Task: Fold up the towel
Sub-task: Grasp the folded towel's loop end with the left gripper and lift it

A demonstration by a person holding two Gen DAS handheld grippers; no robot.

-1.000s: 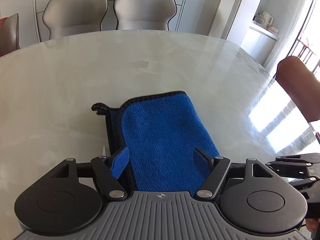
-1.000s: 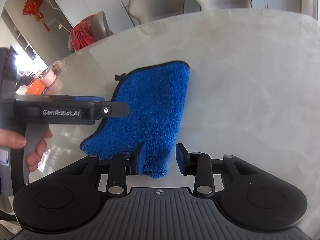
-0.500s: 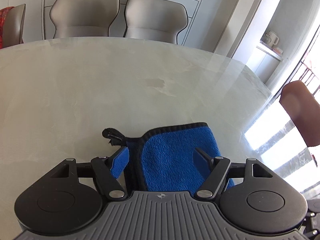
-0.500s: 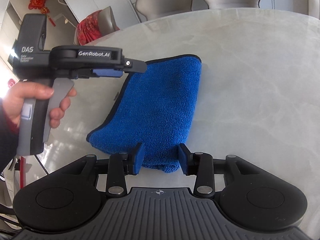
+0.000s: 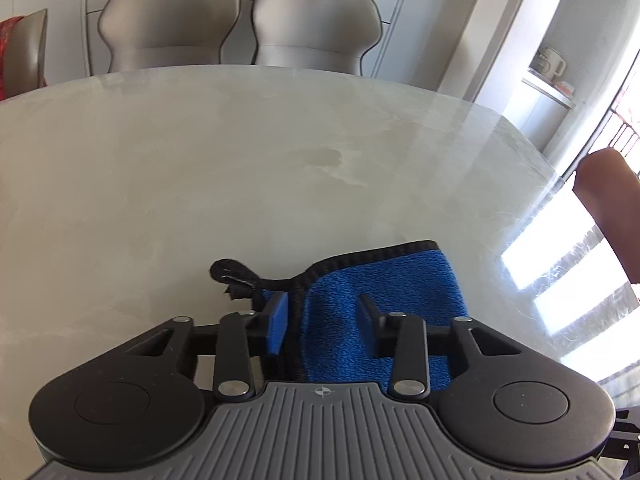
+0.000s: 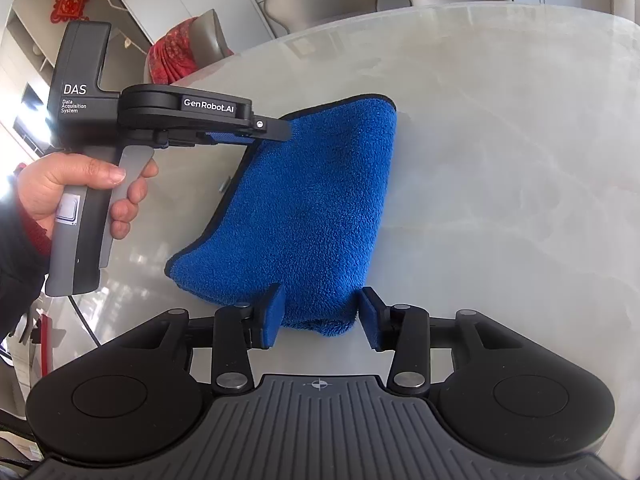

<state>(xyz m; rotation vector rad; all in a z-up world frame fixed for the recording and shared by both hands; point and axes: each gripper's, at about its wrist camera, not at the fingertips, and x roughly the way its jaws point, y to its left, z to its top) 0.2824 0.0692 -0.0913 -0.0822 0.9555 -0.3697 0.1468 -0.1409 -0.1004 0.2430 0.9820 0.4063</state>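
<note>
A blue towel with black trim lies folded into a strip on the pale marble table. My left gripper is open over the towel's far end, straddling its trimmed left edge near the black hanging loop. In the right wrist view the left gripper hovers at the towel's far left corner. My right gripper is open with its fingers either side of the towel's near end.
Grey chairs stand behind the table's far edge. A red-draped chair is at the left. A brown chair back stands by the sunlit right edge. A shelf with a mug is on the right wall.
My left gripper has moved forward along the towel to its far end and its jaws have narrowed. My right gripper has moved closer to the near end and opened wider around it.
</note>
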